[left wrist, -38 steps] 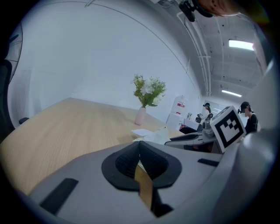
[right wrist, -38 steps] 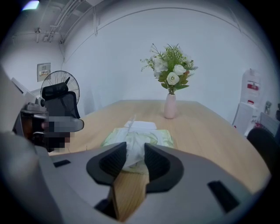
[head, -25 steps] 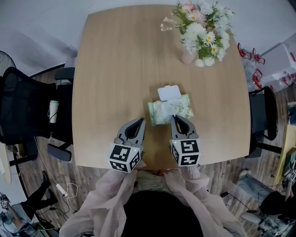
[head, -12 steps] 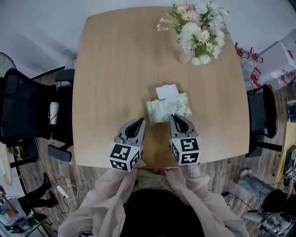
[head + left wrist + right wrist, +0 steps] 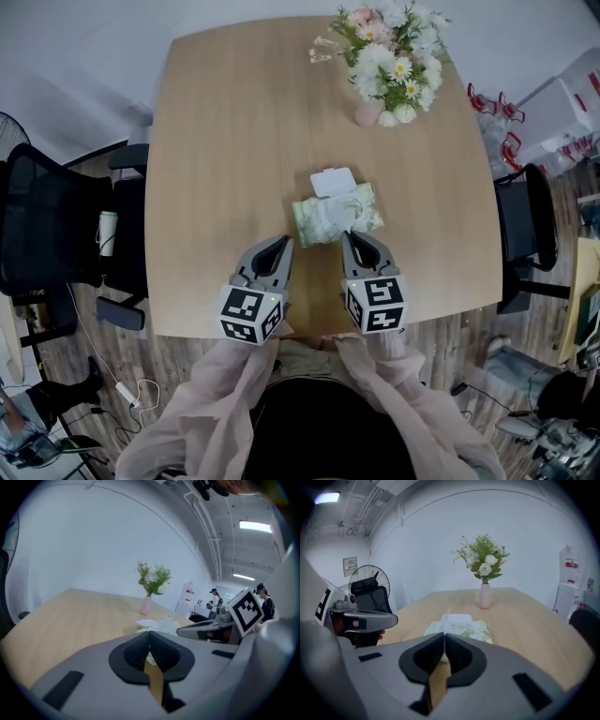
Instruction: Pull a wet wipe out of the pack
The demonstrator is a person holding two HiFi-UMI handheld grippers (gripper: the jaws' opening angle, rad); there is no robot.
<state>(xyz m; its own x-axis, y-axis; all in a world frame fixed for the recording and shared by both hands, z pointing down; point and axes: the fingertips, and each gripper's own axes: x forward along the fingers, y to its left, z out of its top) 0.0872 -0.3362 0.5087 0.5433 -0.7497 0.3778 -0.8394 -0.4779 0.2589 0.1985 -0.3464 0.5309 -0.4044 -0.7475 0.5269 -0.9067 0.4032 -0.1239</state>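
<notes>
1. Wooden worktop [image 5: 225,141] is carrying a pale green wet wipe pack [image 5: 364,204], which is lying a little right of centre towards the near edge.
2. Its white lid [image 5: 332,181] is standing flipped open on the far side of the pack, and a crumpled white wet wipe [image 5: 328,220] is sticking out of the opening in the top.
3. At the pack's near edge, the right claw [image 5: 348,237] is pointing away from the person and slightly downwards. Its jaws are pressing together, and in the right gripper view a thin fold of the wipe is running up from the pack into the pinched tips.
4. To the left, the left claw [image 5: 285,244] is resting just beside the pack's near left corner. Whether it is touching the pack is not showing.
5. Its jaws are also meeting at the tips, with nothing sitting between the pads and only wood and a sliver of the pack showing through the gap below them.
6. Both claws are pointing the same way side by side, with bare wood showing between them.
7. White and pink flowers [image 5: 389,52] are standing in a small pink vase [image 5: 367,112] at the far right of the worktop, well apart from the pack.
8. Black office chairs are standing at the left side [image 5: 42,220] and the right side [image 5: 530,230].
</notes>
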